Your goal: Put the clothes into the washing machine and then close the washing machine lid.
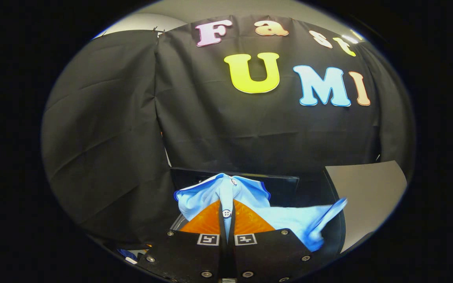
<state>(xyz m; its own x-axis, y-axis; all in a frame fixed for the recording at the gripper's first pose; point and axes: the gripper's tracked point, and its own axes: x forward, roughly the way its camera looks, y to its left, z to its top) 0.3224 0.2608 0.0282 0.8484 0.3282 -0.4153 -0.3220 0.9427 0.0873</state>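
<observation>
So our gripper (226, 214) is clamped on the shirt (226, 192), both fingers (207, 224) squeezed tight on the button strip with a white button sitting right between them. We see the light blue shirt held up off everything, collar just past the fingertips and a sleeve (321, 224) flopping off to the right. Behind it there's something flat and dark (281, 186), can't tell what, then the wall (250, 137). A grey panel (368, 192) sits off right.

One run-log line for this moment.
tool shut on light blue buttoned shirt | shirt lifted, hanging | black cloth wall beyond
</observation>
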